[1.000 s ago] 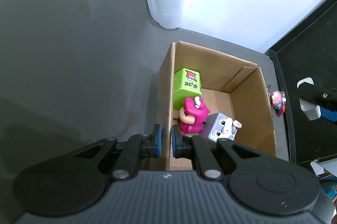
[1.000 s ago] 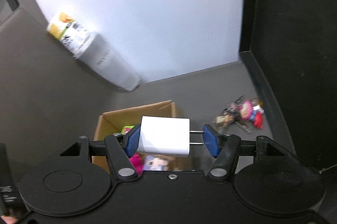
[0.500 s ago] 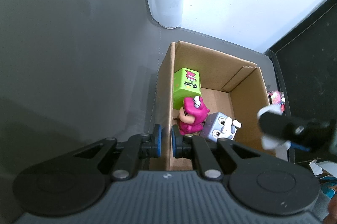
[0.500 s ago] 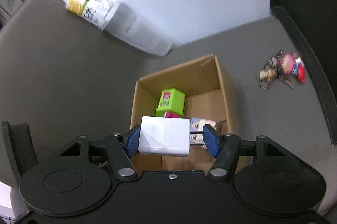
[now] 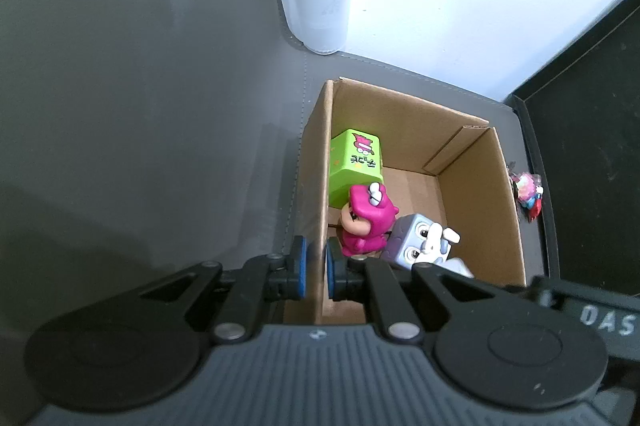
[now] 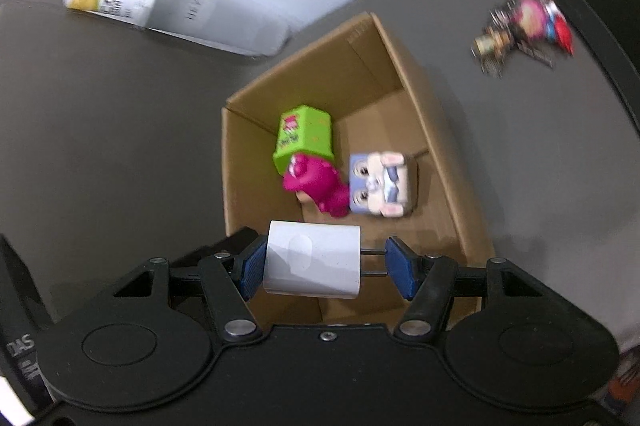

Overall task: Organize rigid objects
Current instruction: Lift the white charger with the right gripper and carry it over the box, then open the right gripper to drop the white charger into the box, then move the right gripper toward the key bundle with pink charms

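Box (image 6: 436, 129) of cardboard sits on the grey bench (image 6: 120, 145) w/ its near wall pinched in the closed left tongs (image 5: 314, 268), while right tongs (image 6: 324, 266) grip a white charger (image 6: 312, 262) above it—placing step; next: lower, release beside the toys.

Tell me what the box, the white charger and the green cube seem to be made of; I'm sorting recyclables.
Box: plain brown cardboard, matte, with folded flaps and raw cut edges. Charger: smooth white plastic, faintly glossy, with two thin metal prongs on one side. Green cube: likely hard plastic with a slight sheen and printed graphics on top, though coated card can't be ruled out.
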